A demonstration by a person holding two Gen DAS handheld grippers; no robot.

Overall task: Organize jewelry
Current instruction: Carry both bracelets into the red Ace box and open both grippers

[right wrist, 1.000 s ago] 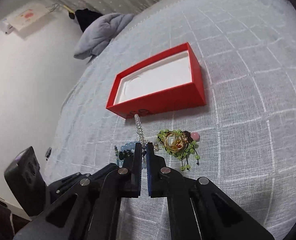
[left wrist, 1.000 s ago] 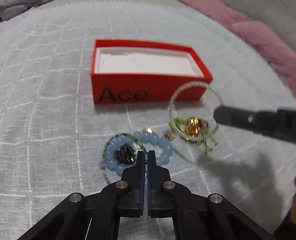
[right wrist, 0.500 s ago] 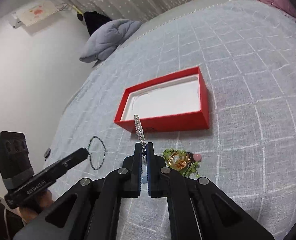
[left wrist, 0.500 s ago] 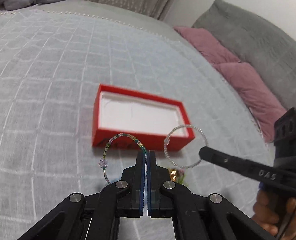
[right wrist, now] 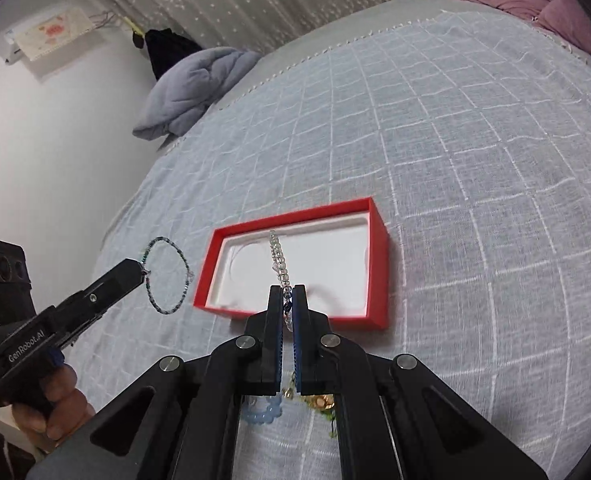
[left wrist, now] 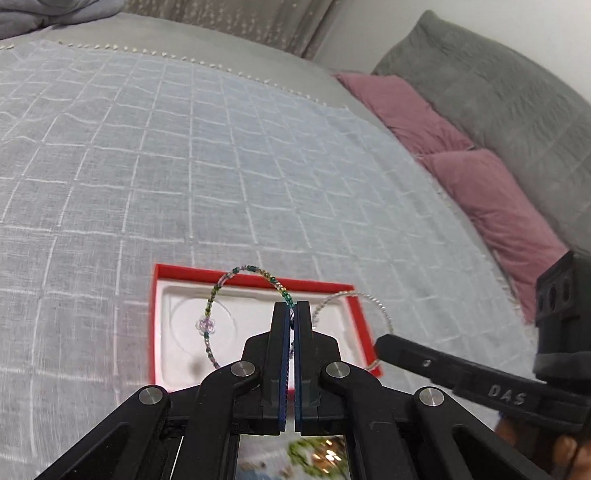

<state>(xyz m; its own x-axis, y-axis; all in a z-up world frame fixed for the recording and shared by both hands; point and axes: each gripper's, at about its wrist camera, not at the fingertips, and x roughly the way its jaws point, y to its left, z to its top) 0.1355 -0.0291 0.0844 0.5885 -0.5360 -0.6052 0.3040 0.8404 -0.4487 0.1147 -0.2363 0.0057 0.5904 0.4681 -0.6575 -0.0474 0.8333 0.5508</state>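
Note:
A red box (left wrist: 255, 274) (right wrist: 379, 264) with a white inner tray lies open on the bedspread. My left gripper (left wrist: 292, 305) (right wrist: 140, 267) is shut on a thin multicoloured bead bracelet (left wrist: 211, 308) (right wrist: 183, 262), whose loop hangs in the air in front of the box. My right gripper (right wrist: 288, 291) (left wrist: 379, 346) is shut on a clear bead bracelet (right wrist: 276, 254) (left wrist: 379, 308), which stands edge-on above the box in the right wrist view. Below the right gripper's fingers a light blue bead bracelet (right wrist: 264, 415) and a green and gold beaded piece (right wrist: 322, 402) lie on the cloth.
A grey checked bedspread (left wrist: 175, 160) covers the bed. Pink pillows (left wrist: 487, 192) and a grey cushion (left wrist: 515, 100) lie along the right. A folded grey blanket (right wrist: 191, 88) sits at the far end. A person's hand (right wrist: 51, 408) holds the left gripper's handle.
Both grippers have risen off the cloth with their bracelets and moved toward the red box. The blue and green pieces left on the bed have dropped below the fingers.

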